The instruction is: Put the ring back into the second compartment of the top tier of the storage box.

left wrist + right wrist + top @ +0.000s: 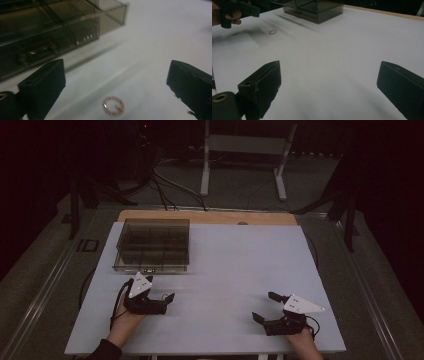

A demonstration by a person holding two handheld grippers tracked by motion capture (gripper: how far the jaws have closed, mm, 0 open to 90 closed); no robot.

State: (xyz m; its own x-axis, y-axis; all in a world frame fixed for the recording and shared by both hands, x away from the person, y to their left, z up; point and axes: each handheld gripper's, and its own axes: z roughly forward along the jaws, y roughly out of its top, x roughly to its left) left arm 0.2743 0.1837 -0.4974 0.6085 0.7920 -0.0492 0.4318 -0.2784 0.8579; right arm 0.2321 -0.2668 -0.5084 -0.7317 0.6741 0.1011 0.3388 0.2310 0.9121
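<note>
A small ring of pink and gold beads lies flat on the white table. My left gripper hovers over it, jaws wide apart, with the ring low between them and touching neither. In the high view the left gripper is at the front left, just in front of the box. My right gripper is at the front right, open, with nothing between its jaws. From there the ring shows far off, below the left gripper.
A smoky see-through organizer box with several compartments stands at the table's back left, its front wall close ahead of the left gripper. A wooden strip edges the far side. Cables and a white stand lie on the floor beyond.
</note>
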